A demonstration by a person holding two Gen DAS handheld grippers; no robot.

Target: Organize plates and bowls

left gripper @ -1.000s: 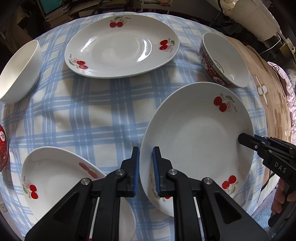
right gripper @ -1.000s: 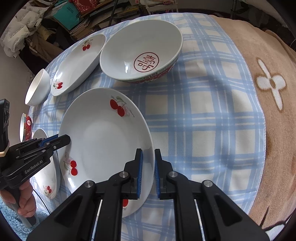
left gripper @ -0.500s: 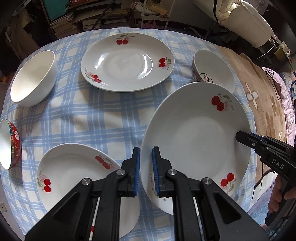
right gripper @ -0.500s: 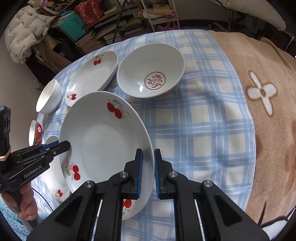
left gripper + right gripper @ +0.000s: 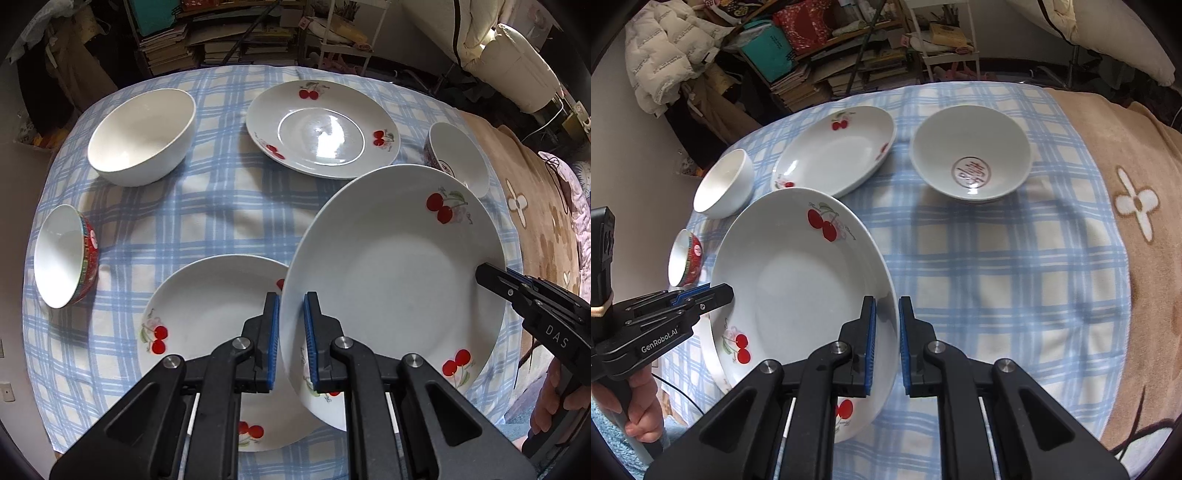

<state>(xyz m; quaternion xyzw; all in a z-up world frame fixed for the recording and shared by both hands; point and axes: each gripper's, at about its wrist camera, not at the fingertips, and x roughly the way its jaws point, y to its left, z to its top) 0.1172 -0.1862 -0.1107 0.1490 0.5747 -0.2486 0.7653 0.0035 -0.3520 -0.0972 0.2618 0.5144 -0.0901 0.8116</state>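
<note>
The left gripper (image 5: 291, 341) and right gripper (image 5: 885, 345) are each closed, blue pads clamped on opposite rims of one raised plate (image 5: 399, 266).

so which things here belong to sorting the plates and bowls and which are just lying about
Job in hand:
held cherry plate
near cherry plate
far cherry plate
plain white bowl
red-sided bowl
red-character bowl
left hand-held gripper
right hand-held gripper

Lying about:
stacked books
white padded jacket
brown flower blanket
</note>
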